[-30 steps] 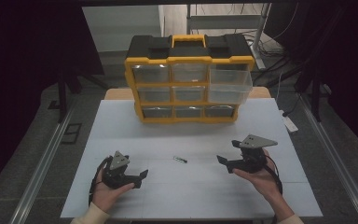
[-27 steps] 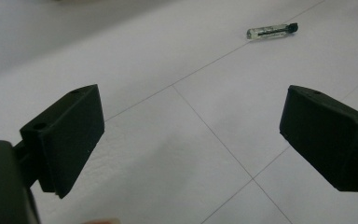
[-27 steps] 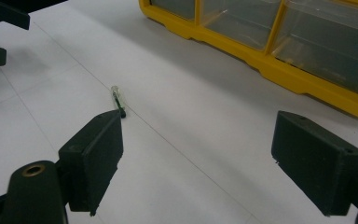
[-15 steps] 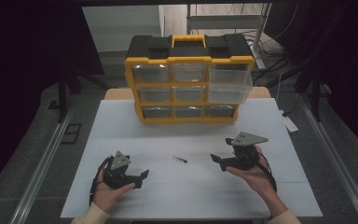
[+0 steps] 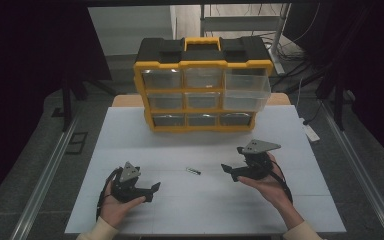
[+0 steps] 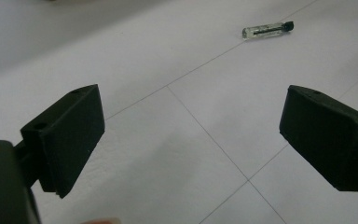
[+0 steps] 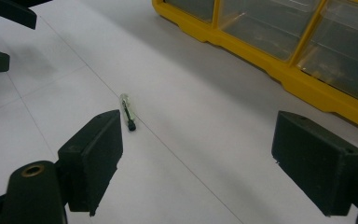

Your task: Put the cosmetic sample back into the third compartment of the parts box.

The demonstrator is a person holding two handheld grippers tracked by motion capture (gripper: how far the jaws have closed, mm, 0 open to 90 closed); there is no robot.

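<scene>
White tabletop (image 5: 145,135) fills the middle of the high view, with dark surroundings on both sides and a yellow drawer cabinet (image 5: 203,85) standing at the far edge; its right-hand drawer in the middle row is pulled out a little. Between the two hands, out on the bare surface, lies a small clear vial (image 5: 193,171) with a black cap. Its long axis runs roughly across the table, tilted slightly, with one end toward each hand. The left gripper (image 5: 152,190) sits low near the front edge, jaws spread, well apart from the vial. The right gripper (image 5: 228,172) is near the vial, jaws also spread, holding nothing.

From the left gripper view, the left gripper (image 6: 191,140) has its two black jaws wide apart over the white surface, and the vial (image 6: 267,30) lies far ahead at upper right, its black cap pointing right.

From the right gripper view, the right gripper (image 7: 196,163) is open wide, and the vial (image 7: 127,112) lies just beyond the left jaw, cap end nearer the camera. The cabinet (image 7: 279,70) runs along the upper right.
</scene>
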